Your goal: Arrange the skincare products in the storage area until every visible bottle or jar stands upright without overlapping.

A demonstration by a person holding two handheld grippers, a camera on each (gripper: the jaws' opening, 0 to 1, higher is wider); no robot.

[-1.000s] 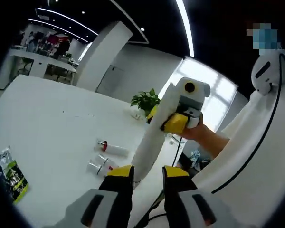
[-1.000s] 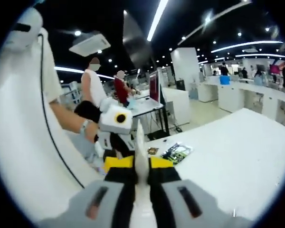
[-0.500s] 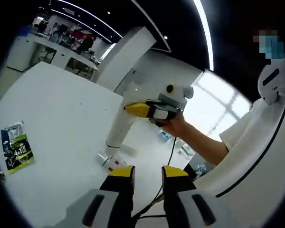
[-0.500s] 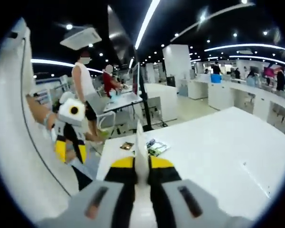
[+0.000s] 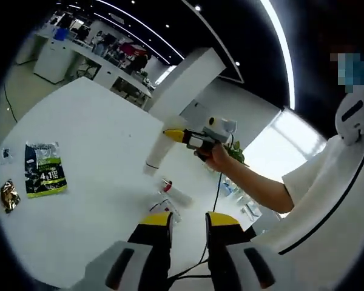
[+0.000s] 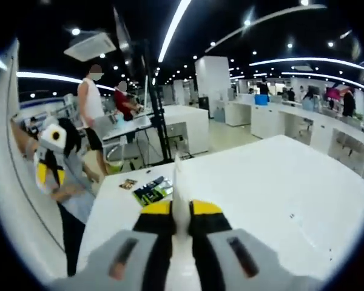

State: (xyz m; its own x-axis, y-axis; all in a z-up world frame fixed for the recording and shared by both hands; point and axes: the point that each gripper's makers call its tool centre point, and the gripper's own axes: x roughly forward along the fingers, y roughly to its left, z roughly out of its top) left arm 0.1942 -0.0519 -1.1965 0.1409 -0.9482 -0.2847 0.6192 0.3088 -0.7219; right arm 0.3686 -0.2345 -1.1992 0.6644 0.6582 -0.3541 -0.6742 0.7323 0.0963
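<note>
Since a second ago the right tool (image 6: pixel 181 209) has carried its white tube (image 6: pixel 179 197) away from the left tool and out over the bench (image 6: pixel 279 182); the left tool (image 5: pixel 187 219), which then had the tube just above its tips, now hangs back with nothing between its jaws.

From its own camera, the right tool is clamped on the tube, yellow pads pressed against both sides, the thin flat end of the tube sticking up between them. Seen from the left gripper view, the right tool (image 5: pixel 181 136) is held by a hand (image 5: pixel 218 156) and the tube (image 5: pixel 158 153) slants down from it, its lower end close over the bench (image 5: pixel 79 157); whether it touches cannot be told.

The left tool's jaws stand parted, gripping nothing. It shows in the right gripper view as well, off to the left (image 6: pixel 47 176), held over the bench edge.

Near the left tool's tips two small bottles lie on their sides on the bench: one with a red band (image 5: pixel 175 192), and a second (image 5: pixel 162 207) closer in, partly hidden by the left jaw. Well apart from them lies a green packet (image 5: pixel 44 169), with a small brown wrapper (image 5: pixel 8 195) beside it. The right gripper view shows the packet (image 6: pixel 153 190) beyond the tube.
</note>
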